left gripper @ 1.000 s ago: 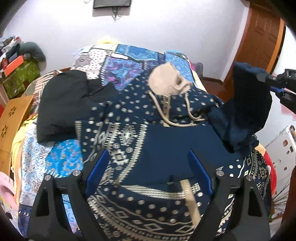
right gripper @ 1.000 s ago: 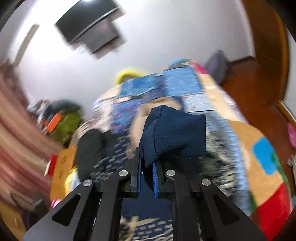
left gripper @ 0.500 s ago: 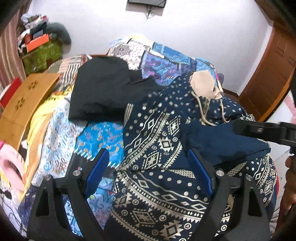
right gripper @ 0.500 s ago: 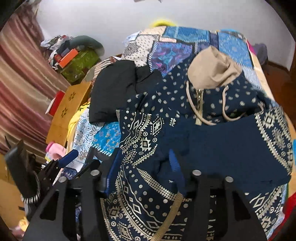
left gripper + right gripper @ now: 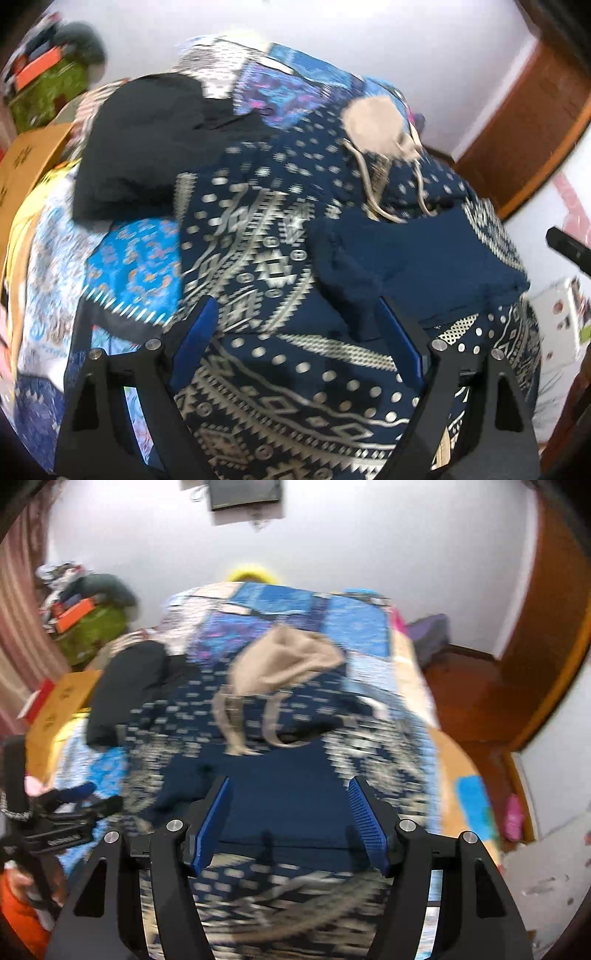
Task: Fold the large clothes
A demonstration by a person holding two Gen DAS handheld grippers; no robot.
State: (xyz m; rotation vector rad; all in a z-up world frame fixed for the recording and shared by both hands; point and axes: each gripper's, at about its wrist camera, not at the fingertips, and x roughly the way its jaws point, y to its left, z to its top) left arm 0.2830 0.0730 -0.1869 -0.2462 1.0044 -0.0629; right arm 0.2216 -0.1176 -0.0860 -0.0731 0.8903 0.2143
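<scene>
The right gripper (image 5: 290,821) is seen with its jaws opening; nothing is pinched, and the plain navy sleeve (image 5: 295,786) lies loose beneath and between them. The left gripper (image 5: 295,343) is spread wide and empty above the lower body of the hoodie (image 5: 266,266).

The step in hand is judged to be the release of the sleeve folded across the chest. For this to be done well, the pads should be fully parted before the gripper is lifted, so the knit is not dragged off; the fold should then be pressed flat.

The hoodie is laid face up on the patchwork bed (image 5: 122,258), beside a black garment (image 5: 147,140). Its long axis runs away from the grippers, the beige hood (image 5: 373,125) pointing towards the far wall and the hem lying nearest. Both views are blurred.
</scene>
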